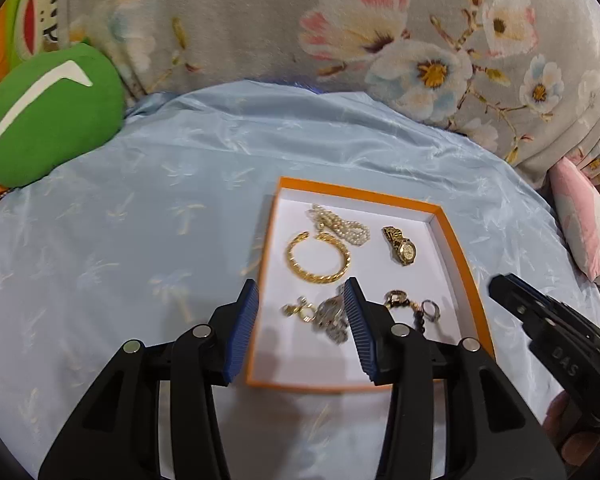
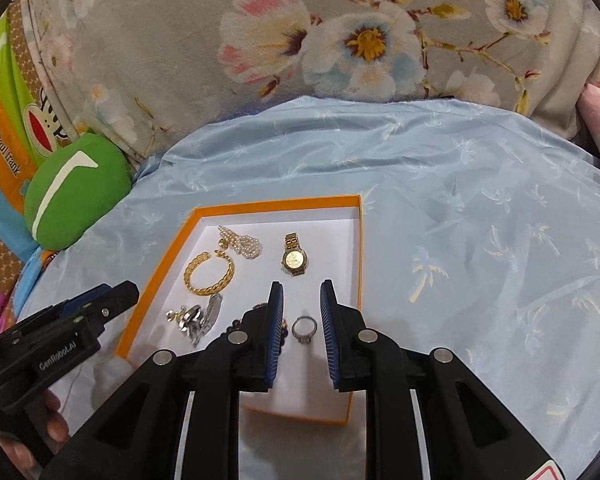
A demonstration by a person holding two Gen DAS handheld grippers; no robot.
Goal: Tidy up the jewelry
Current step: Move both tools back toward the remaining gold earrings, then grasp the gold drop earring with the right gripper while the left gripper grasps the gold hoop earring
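Both hand-held grippers parted, empty: left (image 1: pixel 302 292) over silver watch (image 1: pixel 332 318), right (image 2: pixel 302 294) w/ ring (image 2: pixel 304 330) between.

Shallow orange tray (image 2: pixel 168 258) with white floor, flat on the bed. Inside: pearl strand (image 2: pixel 242 242) heaped at the far end, open gold braided bangle (image 2: pixel 209 274) just beside it, gold watch (image 2: pixel 294 258) lying face up, silver pieces (image 2: pixel 196 318) (blurred) nearer, a silver ring (image 2: pixel 304 330) alone.

Both hand-held grippers (image 1: pixel 302 304) (image 2: pixel 302 308) parted, empty.
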